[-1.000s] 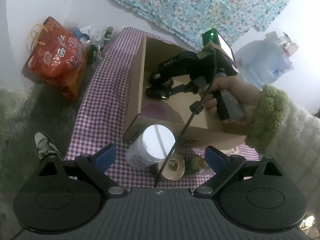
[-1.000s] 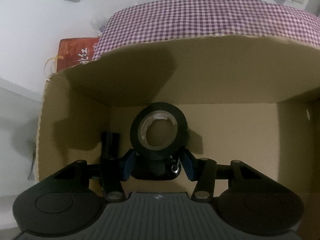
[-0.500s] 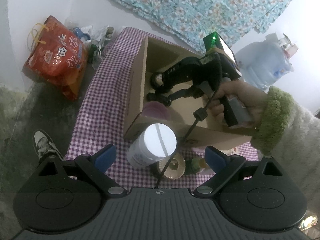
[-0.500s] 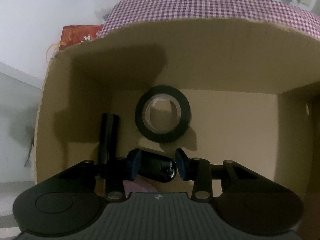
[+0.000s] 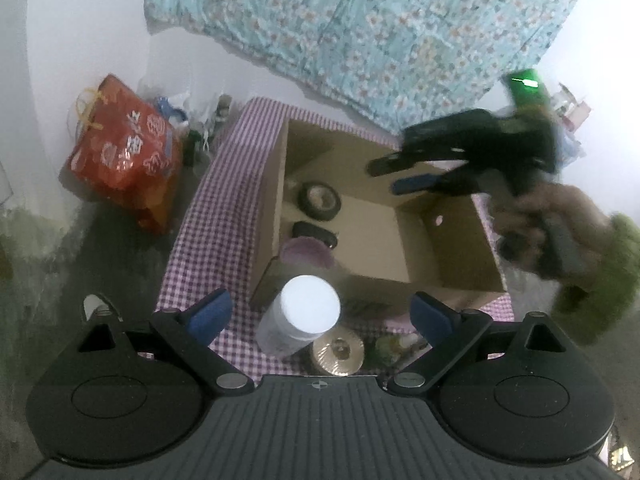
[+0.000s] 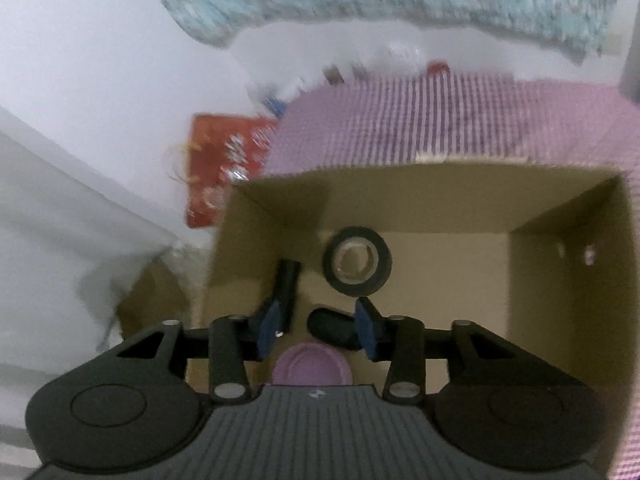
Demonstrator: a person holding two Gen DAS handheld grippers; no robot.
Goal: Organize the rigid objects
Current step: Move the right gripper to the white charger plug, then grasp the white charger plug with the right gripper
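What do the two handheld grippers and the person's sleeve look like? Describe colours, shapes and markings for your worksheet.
Both the left gripper and the right gripper are black, with blue pads on the fingers, two round disc-like housings, silver pivot bolts and a ribbed grey body. The right gripper carries a green-lit unit on top. The sleeve has a fuzzy green cuff.

The right gripper (image 6: 318,330) has risen, leaving the tape roll (image 6: 357,266) lying in the box (image 6: 568,300).
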